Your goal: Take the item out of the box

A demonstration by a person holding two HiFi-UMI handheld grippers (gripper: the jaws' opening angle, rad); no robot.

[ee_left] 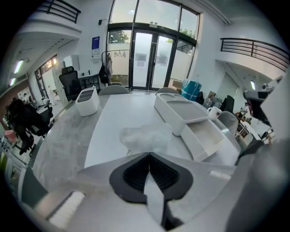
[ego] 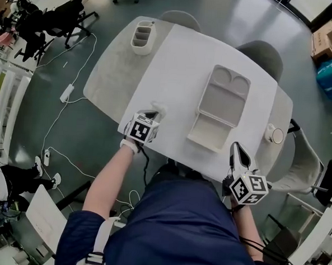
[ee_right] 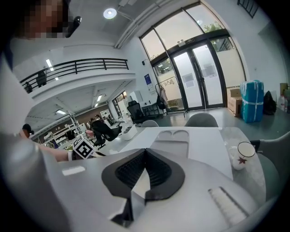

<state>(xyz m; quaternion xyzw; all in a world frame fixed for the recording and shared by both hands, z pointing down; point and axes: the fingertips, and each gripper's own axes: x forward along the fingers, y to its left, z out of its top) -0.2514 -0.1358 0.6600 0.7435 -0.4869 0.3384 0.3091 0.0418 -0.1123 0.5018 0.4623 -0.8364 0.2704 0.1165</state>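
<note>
Left claw (ee_left: 148, 155) has its jaws pressed together, and they appear to nip the near edge of a crumpled clear plastic bag (ee_left: 145, 137). The bag rests on the white table (ego: 176, 62), close to the near edge and left of the middle. In the head view I see this claw's marker cube just behind the bag.

The bag is out of the white box (ego: 223, 98) and lies apart from it, to its left. The box lies open toward the table's right side. Its plain hollow half (ego: 207, 131) is nearer the near edge and touches the compartmented half.

My right claw (ee_right: 146, 150) is closed too, with nothing between its jaws. It hovers at the near edge, toward the right corner, pointing across the tabletop.

A white mug (ego: 275, 134) stands at the right edge. A white divided caddy (ego: 141, 37) sits at the far left corner.
</note>
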